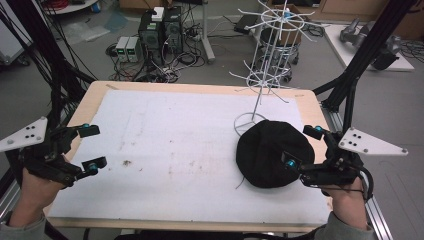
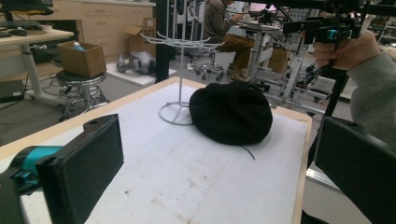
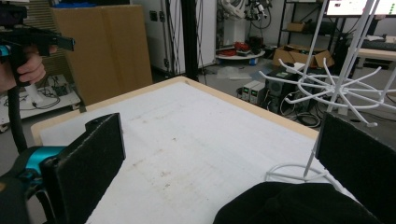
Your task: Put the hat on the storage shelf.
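A round black hat lies flat on the white mat at the right, its far edge against the ring base of a white wire display rack. My right gripper is open at the hat's right edge, one jaw over the brim and the other beyond it; the hat lies just below its jaws, with the rack ahead. My left gripper hovers open over the mat's left edge, nothing between its jaws. Across the table from it sit the hat and the rack.
The white mat covers a wooden table and carries faint brown stains. Black frame struts stand at both sides. On the floor beyond are computers, cables and a stool. A seated person works in the background.
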Available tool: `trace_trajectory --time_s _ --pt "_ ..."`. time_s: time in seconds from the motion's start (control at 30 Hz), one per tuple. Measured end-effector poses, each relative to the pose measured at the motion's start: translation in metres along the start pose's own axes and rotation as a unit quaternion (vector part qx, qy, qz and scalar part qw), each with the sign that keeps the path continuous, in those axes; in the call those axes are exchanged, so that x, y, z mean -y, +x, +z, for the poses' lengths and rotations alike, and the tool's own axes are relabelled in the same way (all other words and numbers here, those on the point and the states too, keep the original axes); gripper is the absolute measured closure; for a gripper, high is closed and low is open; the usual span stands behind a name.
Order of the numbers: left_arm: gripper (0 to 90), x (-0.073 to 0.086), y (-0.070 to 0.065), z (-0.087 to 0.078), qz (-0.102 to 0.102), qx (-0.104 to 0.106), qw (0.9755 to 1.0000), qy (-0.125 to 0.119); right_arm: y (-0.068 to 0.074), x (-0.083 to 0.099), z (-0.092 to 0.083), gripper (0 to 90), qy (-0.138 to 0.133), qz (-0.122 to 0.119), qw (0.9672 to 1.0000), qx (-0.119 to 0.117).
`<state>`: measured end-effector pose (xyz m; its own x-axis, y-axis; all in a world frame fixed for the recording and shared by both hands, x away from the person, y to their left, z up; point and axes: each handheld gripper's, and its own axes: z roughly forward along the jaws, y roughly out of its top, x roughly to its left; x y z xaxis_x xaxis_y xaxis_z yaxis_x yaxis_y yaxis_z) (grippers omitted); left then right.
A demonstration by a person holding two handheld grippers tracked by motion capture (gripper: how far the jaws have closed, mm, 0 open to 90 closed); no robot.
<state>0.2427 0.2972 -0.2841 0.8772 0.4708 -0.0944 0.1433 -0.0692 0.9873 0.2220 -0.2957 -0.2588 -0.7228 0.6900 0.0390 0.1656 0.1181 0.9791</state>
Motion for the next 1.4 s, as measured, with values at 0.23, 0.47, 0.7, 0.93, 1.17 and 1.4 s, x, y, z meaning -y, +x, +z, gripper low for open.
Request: trace_trajectory --time_s 0.23,0.47,0.7,0.93,1.17,1.4 --pt "1.7 0.0 0.0 -0.004 -0.002 -0.003 1.0 -0.004 -0.001 0.001 0.001 0.5 0.005 0.0 1.0 0.003" --pt "1.7 0.001 0.001 -0.003 -0.004 -0.004 1.0 0.001 -0.003 0.002 0.005 0.5 0.015 -0.01 0.9998 0.007" --pt "1.7 0.003 -0.002 0.001 -0.004 0.0 1.0 0.008 -0.007 0.003 0.019 0.5 0.018 -0.01 0.9997 0.01" --pt "1.7 0.007 -0.001 -0.001 -0.007 -0.006 0.9999 0.011 -0.016 0.005 0.035 0.5 0.05 -0.034 0.9981 0.009" --pt "1.7 0.01 0.001 -0.004 -0.013 -0.01 0.9998 0.011 -0.027 0.006 0.049 0.6 0.069 -0.045 0.9966 0.007" --pt "1.7 0.012 0.001 -0.007 -0.015 -0.016 0.9997 0.013 -0.04 0.008 0.062 0.5 0.073 -0.048 0.9962 -0.003"
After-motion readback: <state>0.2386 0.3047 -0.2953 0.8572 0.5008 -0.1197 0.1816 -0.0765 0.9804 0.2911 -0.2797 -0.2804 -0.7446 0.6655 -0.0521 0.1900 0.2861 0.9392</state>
